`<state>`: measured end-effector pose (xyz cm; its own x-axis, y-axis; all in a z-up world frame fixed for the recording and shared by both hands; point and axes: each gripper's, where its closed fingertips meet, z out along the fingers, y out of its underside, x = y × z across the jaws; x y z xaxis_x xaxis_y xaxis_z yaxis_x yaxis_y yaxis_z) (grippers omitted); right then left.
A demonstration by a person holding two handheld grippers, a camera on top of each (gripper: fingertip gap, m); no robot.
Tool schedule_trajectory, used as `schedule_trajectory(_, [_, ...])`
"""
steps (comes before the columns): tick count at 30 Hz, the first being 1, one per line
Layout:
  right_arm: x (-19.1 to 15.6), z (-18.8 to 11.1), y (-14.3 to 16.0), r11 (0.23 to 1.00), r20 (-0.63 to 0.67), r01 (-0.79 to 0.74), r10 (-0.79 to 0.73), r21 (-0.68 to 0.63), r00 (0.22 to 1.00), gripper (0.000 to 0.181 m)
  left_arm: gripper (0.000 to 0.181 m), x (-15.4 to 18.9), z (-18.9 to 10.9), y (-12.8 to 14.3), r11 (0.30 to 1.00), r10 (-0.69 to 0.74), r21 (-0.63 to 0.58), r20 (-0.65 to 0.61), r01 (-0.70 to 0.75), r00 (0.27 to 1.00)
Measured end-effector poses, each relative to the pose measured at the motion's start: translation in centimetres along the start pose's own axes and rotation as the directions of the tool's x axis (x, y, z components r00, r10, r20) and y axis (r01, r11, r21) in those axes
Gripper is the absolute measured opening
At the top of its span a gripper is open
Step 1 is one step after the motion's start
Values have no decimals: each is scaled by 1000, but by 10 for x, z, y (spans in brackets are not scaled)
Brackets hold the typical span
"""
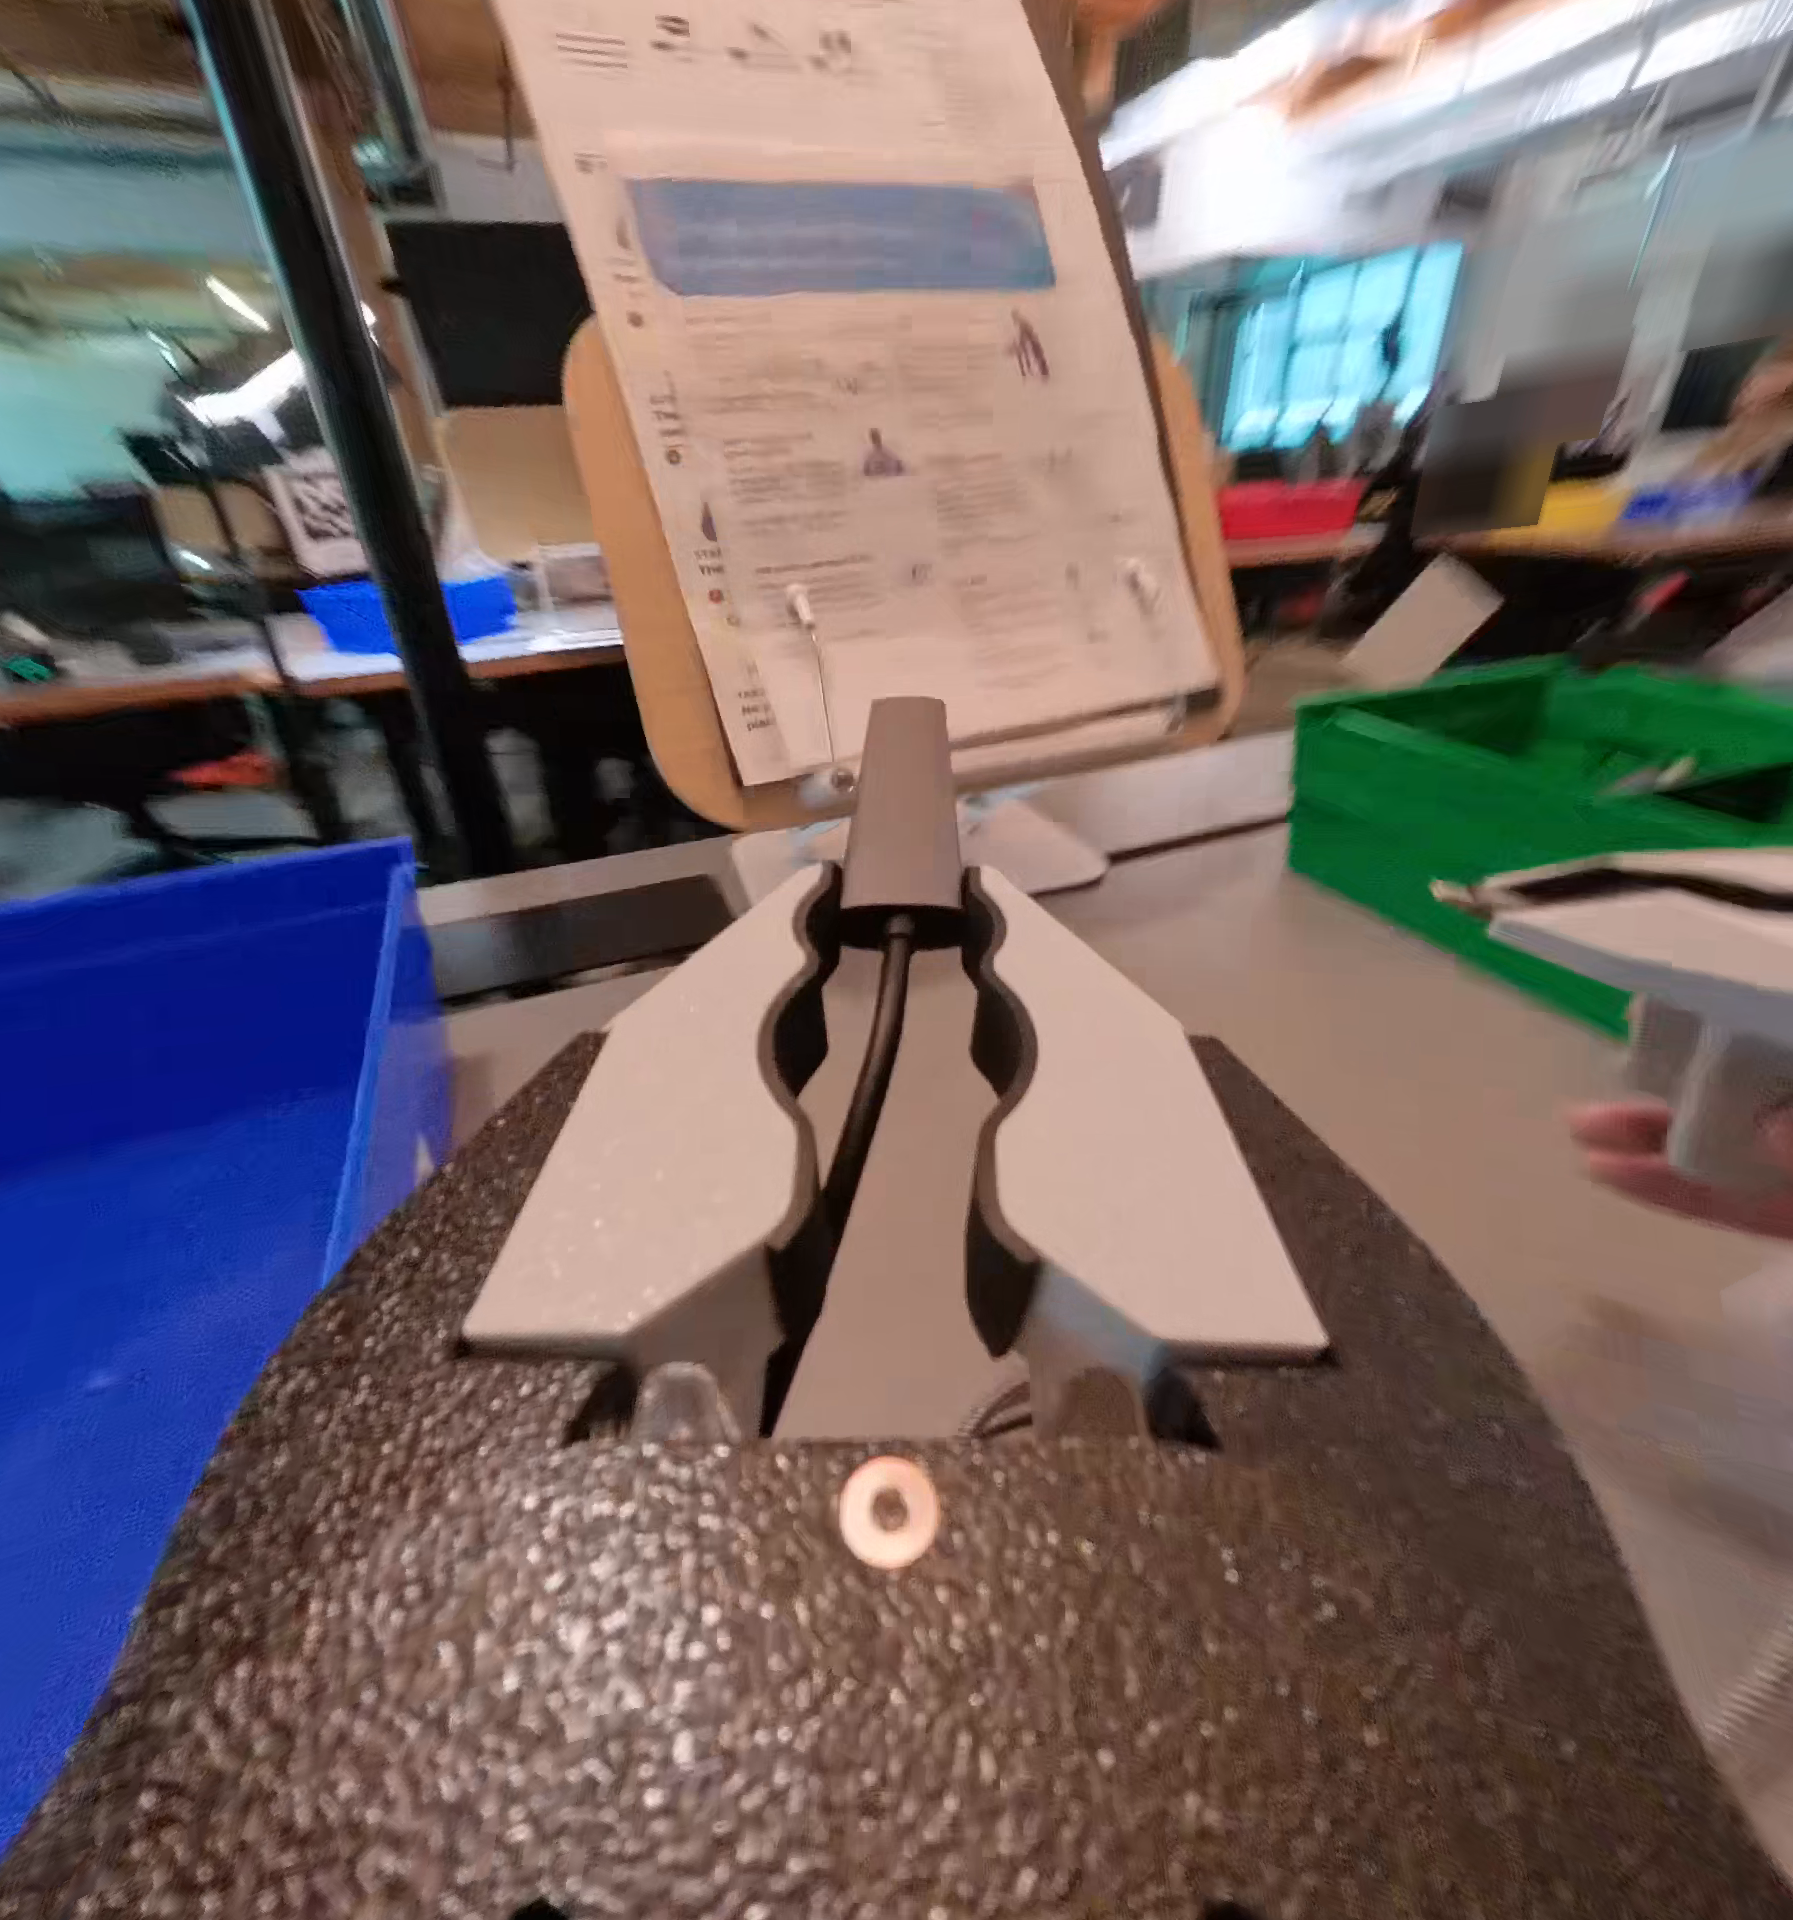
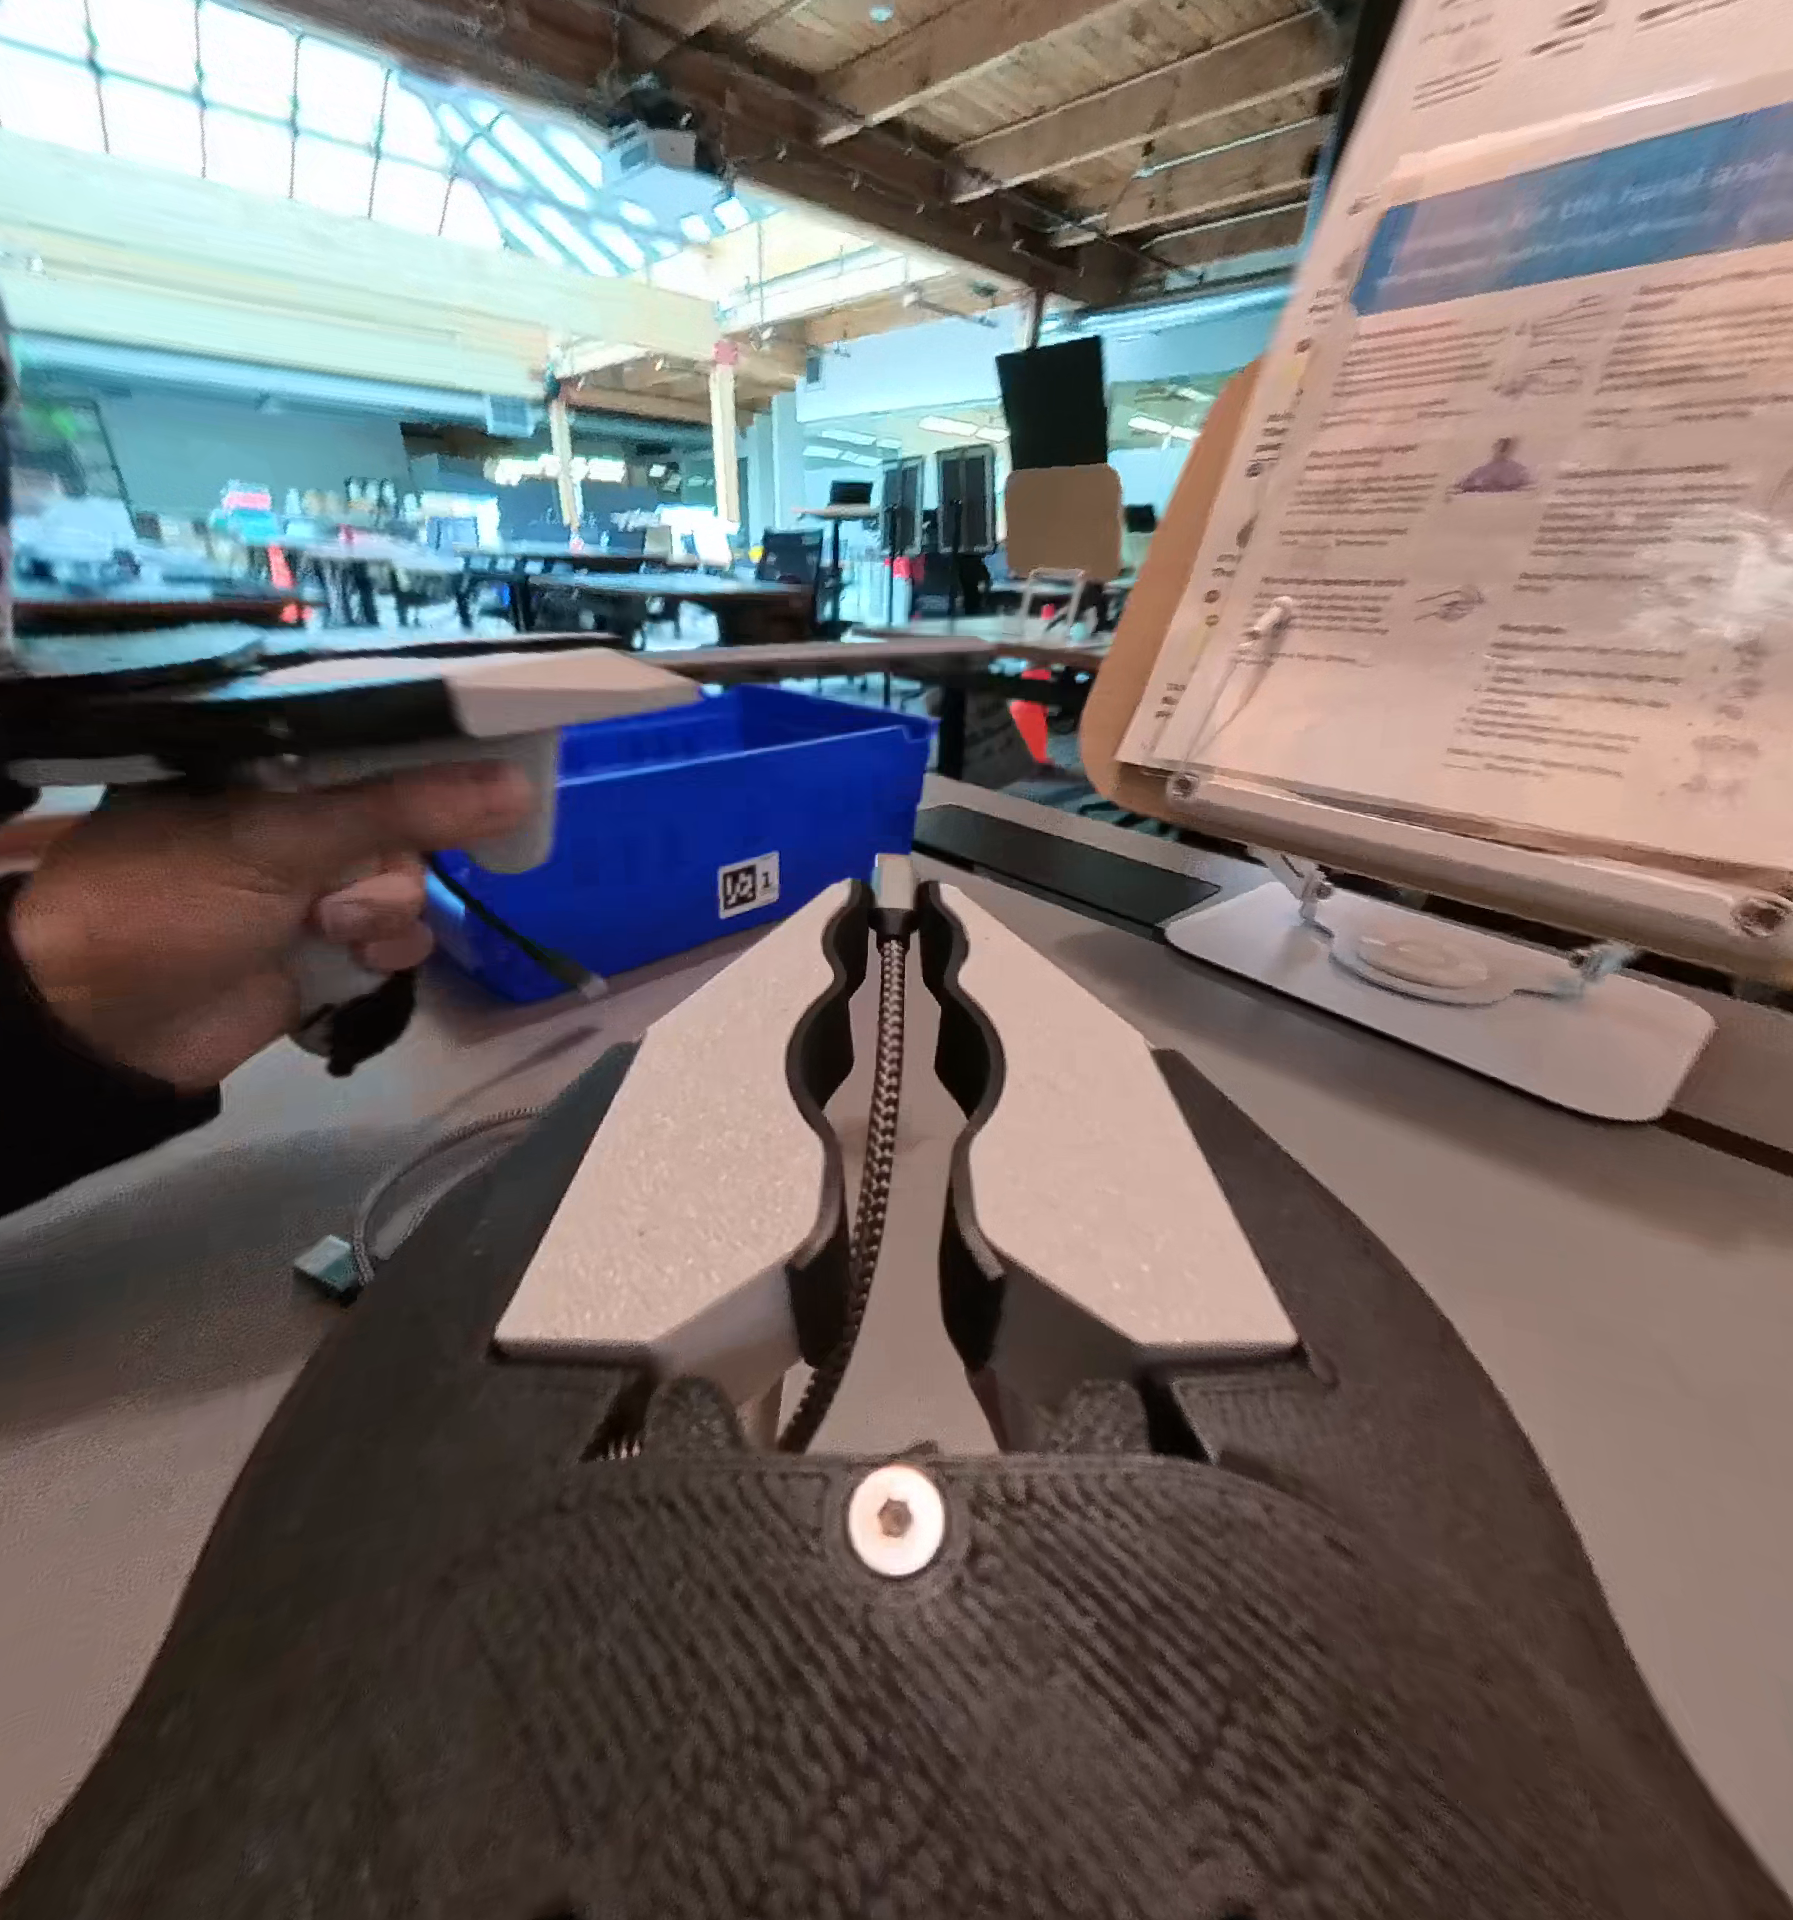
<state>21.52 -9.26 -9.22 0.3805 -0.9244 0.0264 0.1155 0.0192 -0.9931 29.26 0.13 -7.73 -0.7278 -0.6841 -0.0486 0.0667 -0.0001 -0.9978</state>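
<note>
Left gripper (image 1: pixel 897 883) clamps a dark adapter (image 1: pixel 897 800); right gripper (image 2: pixel 894 904) clamps a braided cable (image 2: pixel 876 1122). Two bins: blue bin (image 1: pixel 144 1039) at 9 o'clock, contents hidden; green bin (image 1: pixel 1443 769) at 2 o'clock, contents unclear.

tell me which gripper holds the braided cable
The right gripper: its cable is braided with a silver plug. The left gripper grips a dark adapter on a smooth black cord.

Left tool (image 1: pixel 897 883): two pale grey angular fingers (image 1: pixel 663 1132) with wavy black inner edges, on a coarse speckled black base plate (image 1: pixel 767 1662); one silver washered screw (image 1: pixel 889 1510) at 6 o'clock.

Right tool (image 2: pixel 894 904): matching grey fingers (image 2: pixel 1100 1164), finer ribbed black base (image 2: pixel 871 1714), hex screw (image 2: pixel 895 1520).

Hand (image 2: pixel 217 914) at 9 o'clock: black sleeve (image 2: pixel 30 1091).
</note>
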Motion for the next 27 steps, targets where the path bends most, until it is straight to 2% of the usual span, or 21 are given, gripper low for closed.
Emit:
schedule_trajectory(1, [4, -5, -2, 1000, 0, -22, 22, 17, 1000, 8, 21, -6, -6, -6, 997, -69, 34, -36, 70, 997])
schedule_trajectory(2, [8, -8, -6, 999, 14, -22, 22, 34, 1000, 8, 21, -4, -9, -10, 994, -80, 73, -64, 84, 995])
schedule_trajectory(5, [18, -25, -45, 987, 2, 52, -53, 151, 999, 8, 21, 17, -4, -11, 996, 28, 85, -92, -20, 995])
schedule_trajectory(7, [30, -46, -73, 973, -67, 120, -109, 198, 992, 8, 21, 23, -5, -15, 990, 93, 109, -84, -84, 992])
schedule_trajectory(9, [33, -66, -97, 969, -71, 142, -130, 202, 989, 8, 21, 19, -7, -17, 985, 134, 116, -53, -127, 990])
schedule_trajectory(11, [34, -80, -125, 967, -65, 146, -135, 207, 989, 8, 21, 15, -6, -15, 989, 112, 103, -49, -106, 993])
schedule_trajectory(16, [14, -81, -180, 962, 67, 254, -261, 102, 963, 8, 21, 14, -4, -9, 995, 68, 73, -72, -63, 995])
schedule_trajectory(19, [12, -92, -226, 959, 96, 266, -274, 94, 957, 8, 21, 15, -4, -8, 997, 55, 64, -89, -50, 994])
schedule_trajectory(22, [40, -108, -267, 952, 6, 301, -302, 59, 953, 8, 21, 15, -3, -6, 998, 26, 54, -106, -20, 994])
schedule_trajectory(27, [123, -130, -312, 894, -179, 447, -447, -41, 877, 8, 21, 20, -1, -4, 999, -3, 46, -140, 10, 990])
